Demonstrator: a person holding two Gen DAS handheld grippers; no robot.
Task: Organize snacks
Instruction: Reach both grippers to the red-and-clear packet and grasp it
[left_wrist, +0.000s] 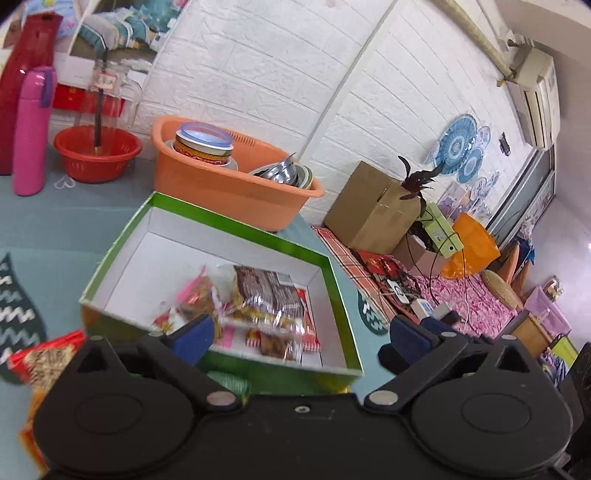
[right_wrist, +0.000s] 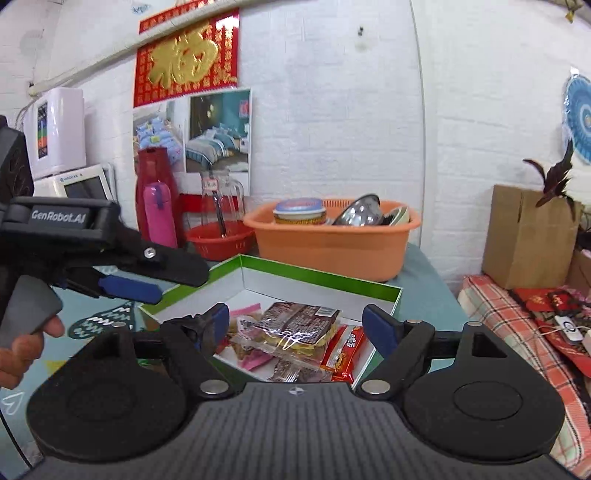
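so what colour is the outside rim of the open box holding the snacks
Bright green, with a white inside; the open cardboard snack box shows it best in the left wrist view.

Open box (right_wrist: 321, 286) sat on table (right_wrist: 428, 291), snack packets (right_wrist: 295, 328) heaped in near part of it. Basin (right_wrist: 332, 243) stood behind box, bowls (right_wrist: 360, 212) and tub (right_wrist: 300, 210) inside. Smaller basket (right_wrist: 218, 240) left of basin, flask (right_wrist: 159, 214) left again. Cardboard carton (right_wrist: 524, 236) off to right, beyond table edge. Loose packet (left_wrist: 40, 360) lay on table left of box. Right gripper (right_wrist: 295, 325) hung over box's near edge; left gripper (right_wrist: 147, 282) at box's left.
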